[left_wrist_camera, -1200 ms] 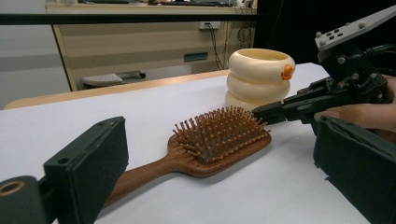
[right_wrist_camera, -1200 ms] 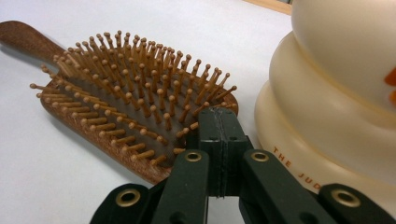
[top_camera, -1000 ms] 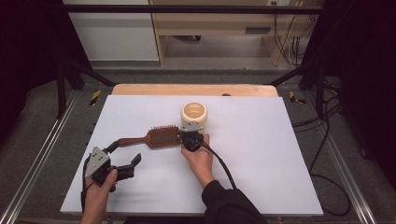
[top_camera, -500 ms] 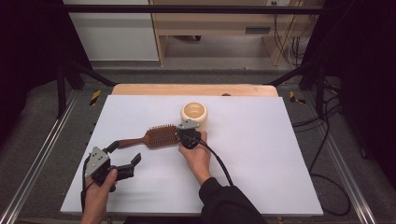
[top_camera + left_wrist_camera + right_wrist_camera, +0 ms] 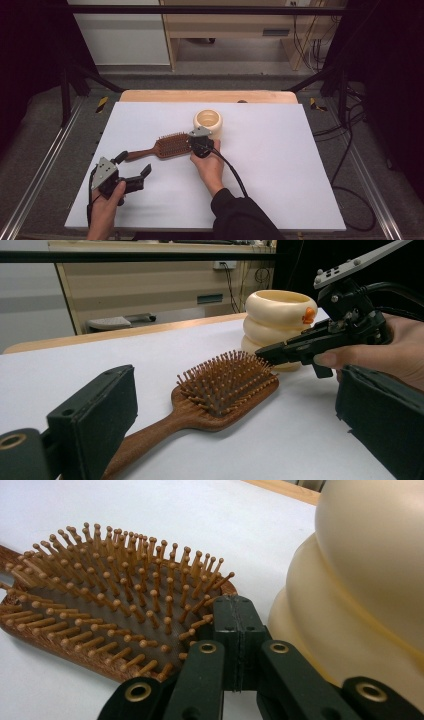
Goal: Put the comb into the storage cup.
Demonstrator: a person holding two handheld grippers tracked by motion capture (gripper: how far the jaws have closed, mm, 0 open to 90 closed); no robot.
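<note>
A wooden paddle hairbrush (image 5: 172, 145) lies bristles up on the white table top (image 5: 280, 165), its handle pointing toward my left gripper. A cream ribbed cup (image 5: 208, 120) stands just behind the brush head. My right gripper (image 5: 192, 143) is shut, its tips at the cup-side edge of the bristles (image 5: 100, 615), with nothing seen between the jaws (image 5: 235, 602). The cup (image 5: 360, 580) sits close on its right. My left gripper (image 5: 134, 164) stands open near the handle end. In its view the brush (image 5: 225, 385), the cup (image 5: 280, 320) and the right gripper (image 5: 260, 352) lie ahead.
A wooden strip (image 5: 210, 96) runs along the table's far edge. Metal rails (image 5: 45, 165) flank the table on both sides. Wooden furniture (image 5: 225, 25) and cables (image 5: 345, 130) lie on the floor beyond.
My right gripper has crept slightly forward and left over the brush head. The left gripper, brush and cup have stayed put.
</note>
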